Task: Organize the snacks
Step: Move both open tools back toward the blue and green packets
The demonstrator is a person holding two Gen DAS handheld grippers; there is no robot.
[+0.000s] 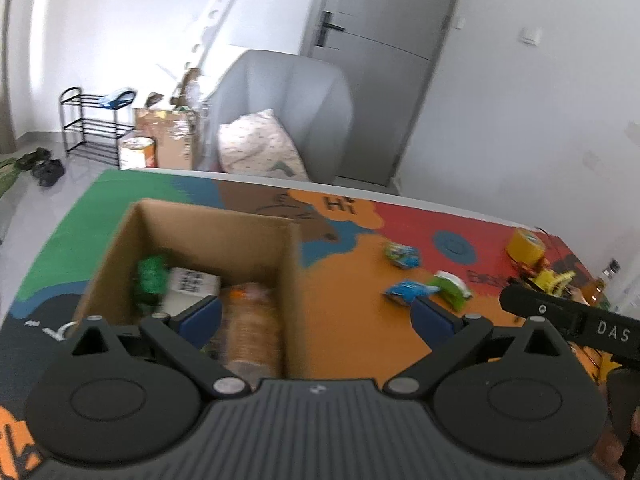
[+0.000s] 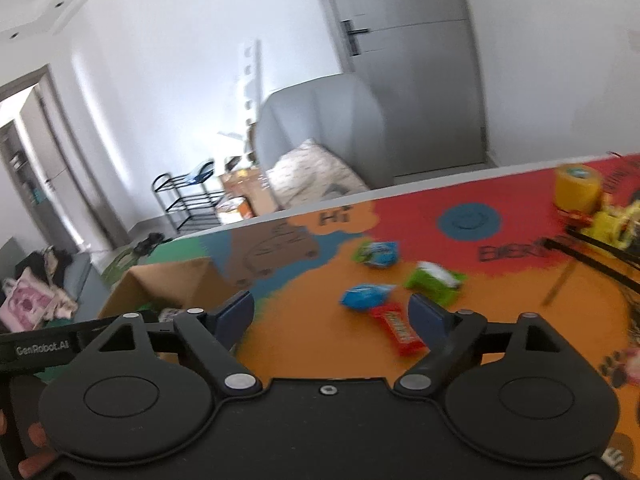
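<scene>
Left wrist view: left gripper is held spread wide w/ nothing in it, over the cardboard box near wall; some snacks are already seen inside; blue packet lies right of box, just beyond the right finger.

Right wrist view: right gripper also released, empty; red bar lies right of box, just ahead by the right finger, long axis running away-left to near-right; right gripper judged nearer.

Bright daylight from the left, motion blur throughout, fisheye bending at edges
</scene>
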